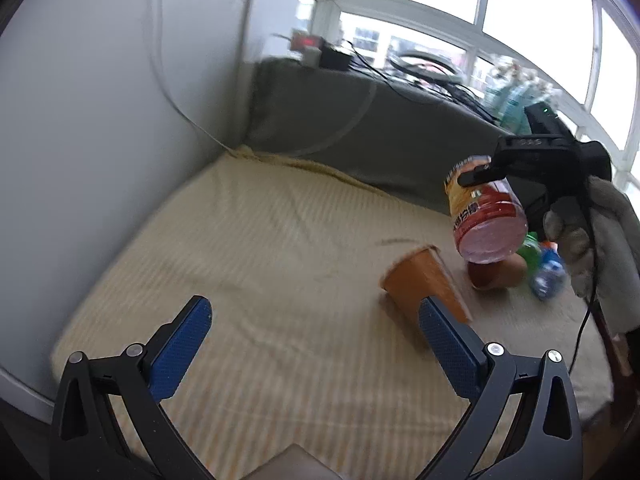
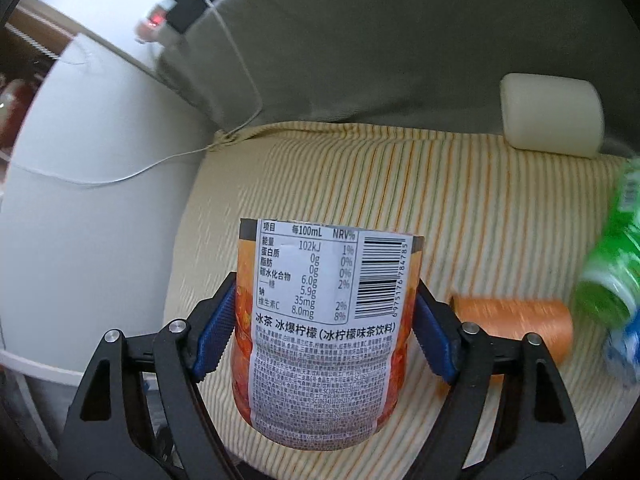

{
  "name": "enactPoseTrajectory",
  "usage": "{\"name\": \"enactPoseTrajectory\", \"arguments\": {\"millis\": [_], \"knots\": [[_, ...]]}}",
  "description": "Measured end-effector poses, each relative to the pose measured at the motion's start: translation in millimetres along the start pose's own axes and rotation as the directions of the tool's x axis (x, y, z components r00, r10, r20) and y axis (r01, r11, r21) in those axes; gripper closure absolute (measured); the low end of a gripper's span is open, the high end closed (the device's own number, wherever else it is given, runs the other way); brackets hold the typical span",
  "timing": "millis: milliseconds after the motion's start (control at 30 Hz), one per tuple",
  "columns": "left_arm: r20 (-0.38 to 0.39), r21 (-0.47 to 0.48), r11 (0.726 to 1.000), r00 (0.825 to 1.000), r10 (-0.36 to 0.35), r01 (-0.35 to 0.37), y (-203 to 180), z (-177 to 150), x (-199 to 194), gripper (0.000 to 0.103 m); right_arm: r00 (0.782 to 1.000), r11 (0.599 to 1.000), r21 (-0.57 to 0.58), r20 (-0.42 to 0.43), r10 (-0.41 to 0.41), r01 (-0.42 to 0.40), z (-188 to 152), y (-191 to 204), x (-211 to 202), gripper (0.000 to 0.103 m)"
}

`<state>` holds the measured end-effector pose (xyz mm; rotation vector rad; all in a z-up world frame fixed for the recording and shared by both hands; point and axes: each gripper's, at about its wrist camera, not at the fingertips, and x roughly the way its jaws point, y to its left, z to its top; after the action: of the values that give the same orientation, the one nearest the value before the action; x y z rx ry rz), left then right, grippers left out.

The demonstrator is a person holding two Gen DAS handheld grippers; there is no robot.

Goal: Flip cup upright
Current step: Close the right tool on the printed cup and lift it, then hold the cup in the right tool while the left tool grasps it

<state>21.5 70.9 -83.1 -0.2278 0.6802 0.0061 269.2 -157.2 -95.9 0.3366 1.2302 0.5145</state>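
Observation:
An orange cup (image 1: 426, 286) lies on its side on the striped cloth (image 1: 260, 260); it also shows in the right wrist view (image 2: 516, 326), behind my right finger. My left gripper (image 1: 316, 332) is open and empty, its right finger just in front of the cup. My right gripper (image 2: 324, 320) is shut on a cut-off iced-tea bottle (image 2: 324, 328) with a printed label, held in the air. In the left wrist view this bottle (image 1: 486, 216) hangs above and to the right of the cup, gripped by the right gripper (image 1: 476, 176).
A green bottle (image 2: 612, 264) and a blue-labelled bottle (image 2: 624, 348) lie at the right. A cream block (image 2: 552, 108) sits at the cloth's far edge. A grey covered ledge (image 1: 360, 120) with cables and a white wall (image 1: 100, 120) border the cloth.

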Motion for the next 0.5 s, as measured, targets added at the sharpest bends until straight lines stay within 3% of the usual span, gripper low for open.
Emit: {"name": "enactPoseTrajectory", "arguments": {"millis": [233,500], "knots": [[-0.049,-0.001,0.999,0.998,-0.047,0.047,-14,-6,-1,0.001,1.000,0.998,-0.061,-0.025,-0.001,0.000,-62,-6,-41,0.020],[-0.088,0.075,0.993,0.992,-0.087,0.094,-46,-12,-3,0.001,0.992,0.998,-0.025,-0.108,-0.064,0.061,-113,-40,-32,0.020]]}}
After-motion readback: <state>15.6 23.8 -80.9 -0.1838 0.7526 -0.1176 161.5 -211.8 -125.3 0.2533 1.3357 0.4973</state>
